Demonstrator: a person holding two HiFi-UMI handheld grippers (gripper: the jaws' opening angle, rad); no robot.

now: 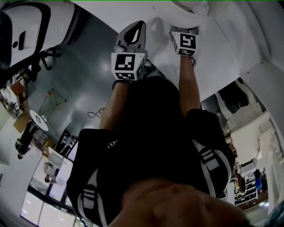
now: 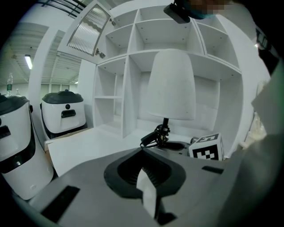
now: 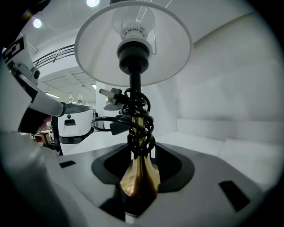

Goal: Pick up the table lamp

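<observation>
The table lamp [image 2: 171,84] stands on the white counter in front of the shelves, with a white shade, a dark stem and a black cord [image 3: 135,117] coiled round it. In the right gripper view its brass foot [image 3: 140,175] fills the gap between the jaws, and my right gripper [image 3: 140,188] is shut on it low down. The right gripper's marker cube [image 2: 206,148] shows beside the lamp base. My left gripper [image 2: 148,195] hangs back from the lamp with nothing between its jaws; how wide they stand is unclear. Seen from the head, both grippers [image 1: 133,37] [image 1: 184,35] reach forward under the shade [image 1: 191,9].
A white shelf unit [image 2: 128,57] with open compartments stands behind the lamp, a slatted door [image 2: 86,31] swung open above it. Two white-and-black machines [image 2: 64,113] [image 2: 13,146] stand to the left. The white counter [image 2: 88,146] runs between them and the lamp.
</observation>
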